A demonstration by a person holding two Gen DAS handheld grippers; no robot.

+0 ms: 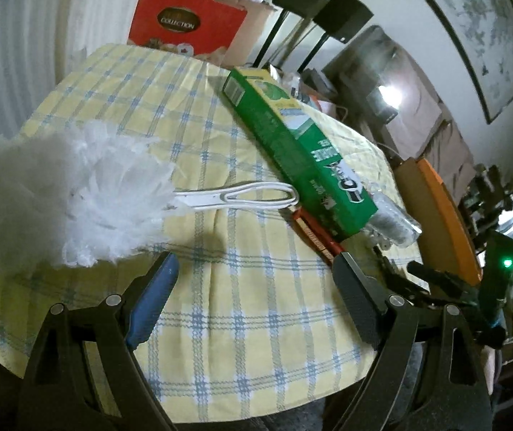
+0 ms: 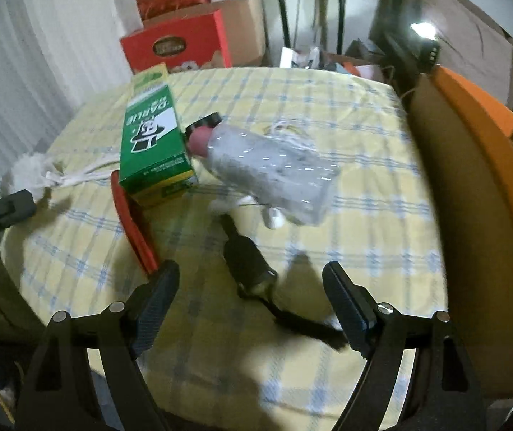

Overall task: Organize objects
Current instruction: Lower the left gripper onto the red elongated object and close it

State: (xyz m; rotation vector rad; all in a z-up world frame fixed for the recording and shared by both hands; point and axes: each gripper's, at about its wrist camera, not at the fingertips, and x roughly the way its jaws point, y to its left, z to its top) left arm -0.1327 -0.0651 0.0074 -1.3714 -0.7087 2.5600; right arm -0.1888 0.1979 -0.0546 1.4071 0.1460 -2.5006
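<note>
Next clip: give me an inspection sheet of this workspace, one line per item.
Surface: table with yellow checked cloth.
Job's things: white duster; green box lying on the red flat item; clear packet; black object.
Clutter: nothing seen.
Grippers: left tool open, empty; right tool open, empty.
Cables: nothing clearly seen.
Surroundings: red gift boxes, orange chair, framed picture.

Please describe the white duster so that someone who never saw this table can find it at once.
Look at the table with the yellow checked cloth. Left of the long green box lies the white duster. Only it has a fluffy head and a looped white handle.
</note>
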